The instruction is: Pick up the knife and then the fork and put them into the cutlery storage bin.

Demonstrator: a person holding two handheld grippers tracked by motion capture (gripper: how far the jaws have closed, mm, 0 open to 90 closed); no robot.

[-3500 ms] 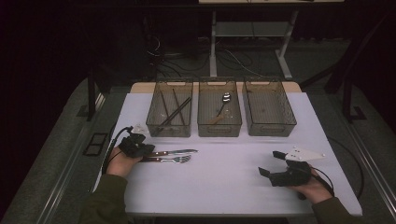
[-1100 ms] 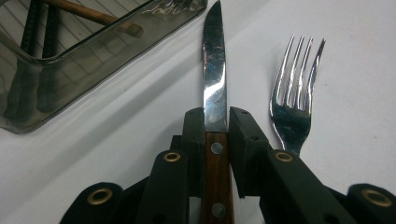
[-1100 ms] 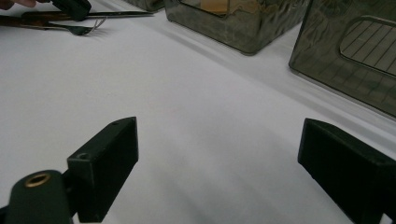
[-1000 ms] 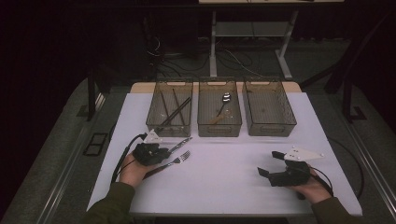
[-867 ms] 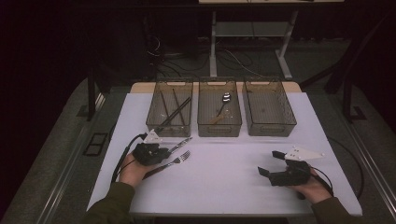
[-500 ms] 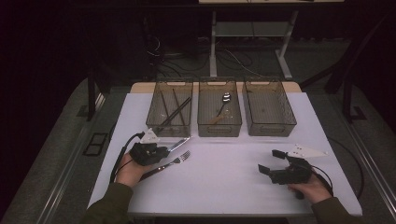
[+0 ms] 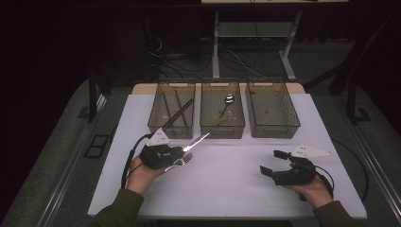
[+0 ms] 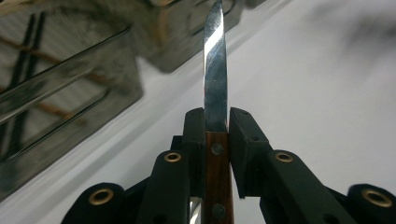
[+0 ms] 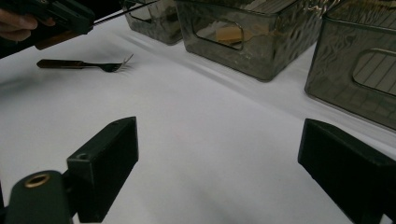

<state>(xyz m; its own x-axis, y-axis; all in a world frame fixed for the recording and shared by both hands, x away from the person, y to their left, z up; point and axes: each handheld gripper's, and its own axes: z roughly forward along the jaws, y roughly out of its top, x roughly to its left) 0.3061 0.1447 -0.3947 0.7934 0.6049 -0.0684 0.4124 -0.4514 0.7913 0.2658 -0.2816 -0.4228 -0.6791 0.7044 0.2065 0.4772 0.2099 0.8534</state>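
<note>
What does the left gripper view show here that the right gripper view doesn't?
Left gripper view alone: the knife close up, its wooden riveted handle clamped between the left gripper pads, blade pointing up.

Right gripper view alone: the fork lying on the white table, and the right gripper with its jaws wide apart around nothing.

Both: the knife held by the left gripper, the mesh bins and the table.

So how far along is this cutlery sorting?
Partly done, it seems. Dark sticks, maybe chopsticks, lie in the left bin and a spoon in the middle bin. In hand: the left tool is shut on a wooden-handled knife, lifted off the table. Left: a fork lies on the table; the right bin looks empty, and the right tool is open.
</note>
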